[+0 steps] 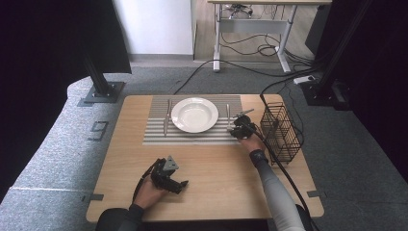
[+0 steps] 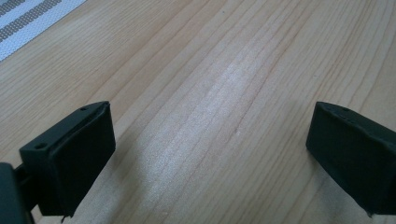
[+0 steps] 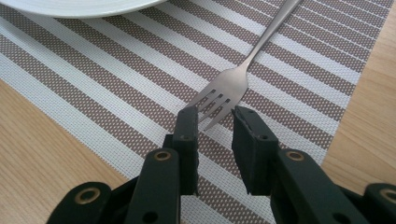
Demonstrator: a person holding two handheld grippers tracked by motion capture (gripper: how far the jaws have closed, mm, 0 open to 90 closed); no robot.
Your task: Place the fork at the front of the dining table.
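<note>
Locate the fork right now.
The fork lies on the striped placemat, right of the plate in the high view; in the right gripper view its tines sit just ahead of the right gripper.

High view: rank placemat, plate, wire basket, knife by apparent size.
1. Striped placemat, clearly largest.
2. White plate and black wire basket: similar apparent extent, and the basket's height adds to its outline, so not ranked.
3. Knife, thinnest and smallest.

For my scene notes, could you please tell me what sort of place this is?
Probably a lab or office set up for recording: a wooden table with a place setting on grey carpet, a height-adjustable desk trailing loose cables behind, and black camera-rig posts alongside.
</note>
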